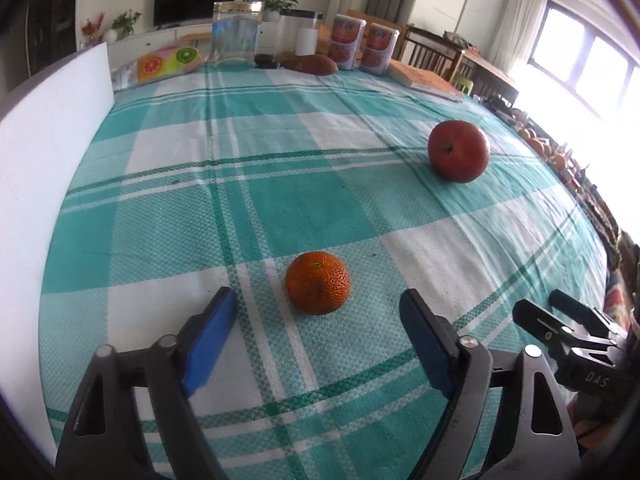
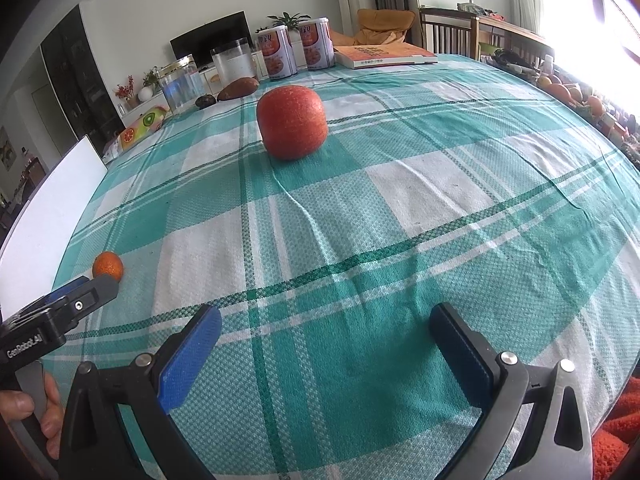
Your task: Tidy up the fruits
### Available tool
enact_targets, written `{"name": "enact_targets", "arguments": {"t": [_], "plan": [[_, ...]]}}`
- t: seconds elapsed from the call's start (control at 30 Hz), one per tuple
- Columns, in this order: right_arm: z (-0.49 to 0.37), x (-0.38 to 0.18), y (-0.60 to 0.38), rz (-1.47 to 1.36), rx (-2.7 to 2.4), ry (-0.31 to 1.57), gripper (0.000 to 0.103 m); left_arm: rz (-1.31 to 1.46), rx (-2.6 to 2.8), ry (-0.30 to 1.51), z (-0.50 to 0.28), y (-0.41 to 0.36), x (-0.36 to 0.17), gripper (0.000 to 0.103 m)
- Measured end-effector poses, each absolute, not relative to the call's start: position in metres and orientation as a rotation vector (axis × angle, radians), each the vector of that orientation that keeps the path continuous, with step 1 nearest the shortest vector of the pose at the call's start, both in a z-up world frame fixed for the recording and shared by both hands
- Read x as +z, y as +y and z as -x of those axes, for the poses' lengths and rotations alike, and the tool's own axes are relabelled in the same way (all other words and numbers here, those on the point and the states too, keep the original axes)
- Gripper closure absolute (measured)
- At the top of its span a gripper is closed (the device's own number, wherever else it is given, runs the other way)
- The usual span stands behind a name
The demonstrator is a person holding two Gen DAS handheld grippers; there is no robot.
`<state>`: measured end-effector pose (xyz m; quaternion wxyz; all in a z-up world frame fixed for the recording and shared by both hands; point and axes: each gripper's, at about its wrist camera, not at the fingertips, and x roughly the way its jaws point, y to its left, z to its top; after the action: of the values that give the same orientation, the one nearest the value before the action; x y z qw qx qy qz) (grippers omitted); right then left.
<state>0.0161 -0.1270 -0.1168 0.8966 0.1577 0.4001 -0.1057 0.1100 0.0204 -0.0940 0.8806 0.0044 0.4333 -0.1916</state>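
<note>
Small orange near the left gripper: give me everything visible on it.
The small orange is a round, slightly squat fruit with deep orange, coarsely pitted peel and a small greenish stem scar on top. It looks whole and rests stem-up on the checked tablecloth, just ahead of the open left gripper, between its finger lines but touching neither. Only the cloth touches it.

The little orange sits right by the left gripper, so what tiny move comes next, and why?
Probably ease the left gripper forward until its open fingers flank the orange, then close. The orange lies just ahead, roughly centred between the fingers and untouched, while the apple lies farther off.
</note>
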Motion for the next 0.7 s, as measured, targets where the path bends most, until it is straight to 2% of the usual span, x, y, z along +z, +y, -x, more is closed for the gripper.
{"name": "enact_targets", "arguments": {"t": [0.07, 0.1, 0.13, 0.3, 0.47, 0.5, 0.53, 0.7], "plan": [[-0.017, -0.113, -0.137, -0.4, -0.188, 0.826, 0.0, -0.06, -0.354, 0.897, -0.114, 0.013, -0.095, 0.035], [-0.021, -0.109, -0.144, -0.442, -0.174, 0.814, 0.0, -0.079, -0.337, 0.889, -0.116, 0.011, -0.095, 0.049], [-0.03, -0.103, -0.149, -0.454, -0.155, 0.804, 0.0, -0.088, -0.328, 0.886, -0.118, 0.01, -0.096, 0.072], [-0.117, -0.075, -0.157, -0.267, -0.123, 0.832, 0.0, 0.027, -0.332, 0.923, -0.113, 0.025, -0.091, 0.073], [-0.19, -0.088, -0.167, -0.257, -0.13, 0.919, 0.002, 0.117, -0.372, 0.934, -0.085, 0.05, -0.062, 0.073], [-0.195, -0.092, -0.172, -0.299, -0.108, 0.929, 0.019, 0.125, -0.374, 0.924, -0.079, 0.057, -0.054, 0.073], [-0.199, -0.096, -0.175, -0.358, -0.06, 0.945, 0.042, 0.132, -0.374, 0.915, -0.072, 0.063, -0.046, 0.073], [-0.184, -0.091, -0.178, -0.471, -0.032, 0.952, 0.043, 0.189, -0.369, 0.847, -0.035, 0.109, 0.0, 0.073]]}}
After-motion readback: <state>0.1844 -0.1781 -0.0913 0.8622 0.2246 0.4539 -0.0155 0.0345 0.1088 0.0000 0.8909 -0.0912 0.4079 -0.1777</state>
